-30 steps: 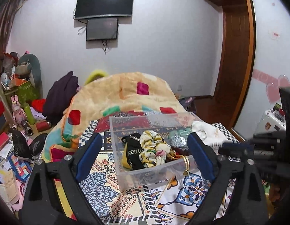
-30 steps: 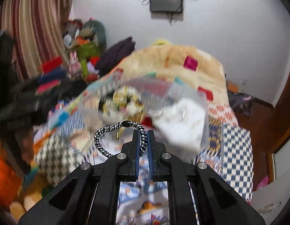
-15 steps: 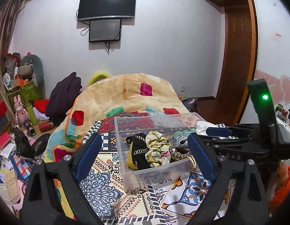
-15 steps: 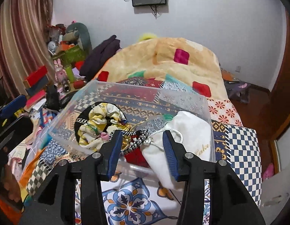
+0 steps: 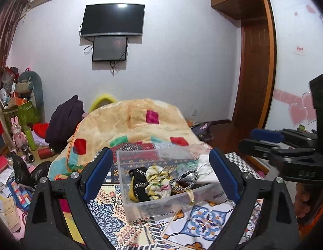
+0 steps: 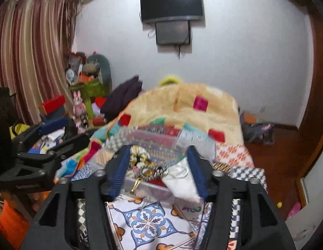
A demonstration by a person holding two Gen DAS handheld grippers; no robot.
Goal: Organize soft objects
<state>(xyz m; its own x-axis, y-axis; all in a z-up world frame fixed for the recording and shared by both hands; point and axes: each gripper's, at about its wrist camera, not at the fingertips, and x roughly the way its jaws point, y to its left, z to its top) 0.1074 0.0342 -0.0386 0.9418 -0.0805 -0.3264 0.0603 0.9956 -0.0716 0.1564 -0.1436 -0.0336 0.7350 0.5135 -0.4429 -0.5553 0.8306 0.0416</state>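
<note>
A clear plastic box [image 5: 140, 205] sits on the patterned bedspread. It holds a yellow floral scrunchie [image 5: 158, 180], a black and yellow scrunchie [image 5: 137, 185], a black-and-white braided hair tie [image 5: 185, 180] and a white pouch [image 5: 206, 169]. My left gripper [image 5: 161, 179] is open and empty, just short of the box. My right gripper [image 6: 158, 174] is open and empty, short of the box [image 6: 148, 188]; the hair tie [image 6: 153, 169] and the white pouch [image 6: 183, 180] lie in it. It also shows in the left wrist view [image 5: 286, 150] at the right.
A peach blanket [image 5: 136, 125] with coloured squares is heaped behind the box. Toys, boxes and papers [image 5: 17, 145] clutter the left side. A dark garment [image 5: 64, 120] lies there too. A wooden door [image 5: 255, 73] is at the right.
My right gripper opened and let the braided hair tie go into the box, then drew back. My left gripper stayed open and tilted up a little.
</note>
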